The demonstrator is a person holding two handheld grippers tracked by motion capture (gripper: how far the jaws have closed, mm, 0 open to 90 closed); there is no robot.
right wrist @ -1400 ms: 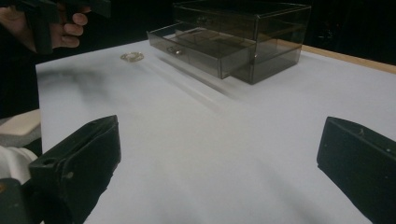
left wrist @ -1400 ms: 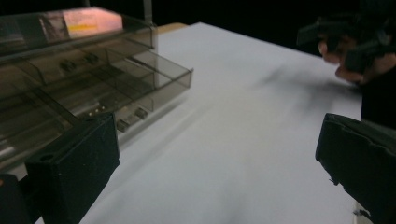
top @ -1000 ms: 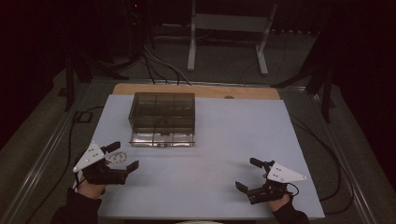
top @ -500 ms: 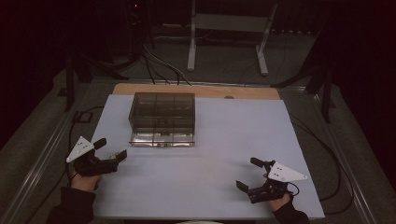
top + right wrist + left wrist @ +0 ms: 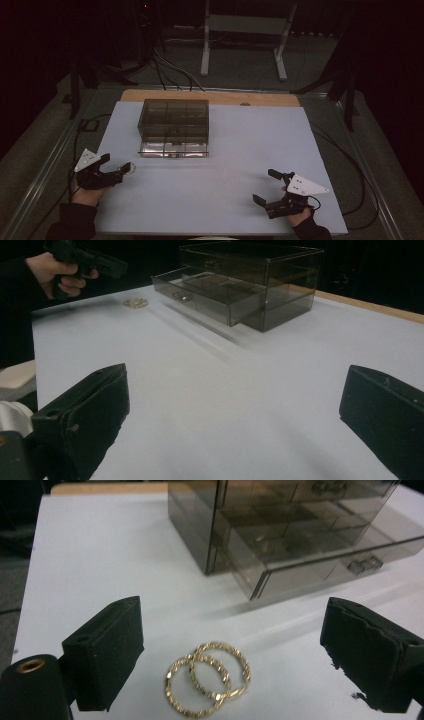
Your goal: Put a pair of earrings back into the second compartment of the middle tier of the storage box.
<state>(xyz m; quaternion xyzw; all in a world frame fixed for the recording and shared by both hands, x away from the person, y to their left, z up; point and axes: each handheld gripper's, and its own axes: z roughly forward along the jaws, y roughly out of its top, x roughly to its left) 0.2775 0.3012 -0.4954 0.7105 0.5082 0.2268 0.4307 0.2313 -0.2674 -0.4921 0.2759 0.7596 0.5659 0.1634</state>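
My left gripper (image 5: 225,655) spread wide around two gold rings (image 5: 207,684) on the white table (image 5: 225,195), my right gripper (image 5: 235,430) wide, empty, smoky drawer box (image 5: 174,128) beyond

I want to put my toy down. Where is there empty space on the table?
The wide middle between the left gripper and right gripper is bare, as is the stretch right of the smoky drawer box. It is crowded by the gold hoop earrings.

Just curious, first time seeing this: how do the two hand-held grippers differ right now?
The left hand-held gripper sits at the table's left edge with two gold rings lying between its open jaws; the right hand-held gripper sits near the front right over bare white tabletop. Both are open, black, and hold nothing.
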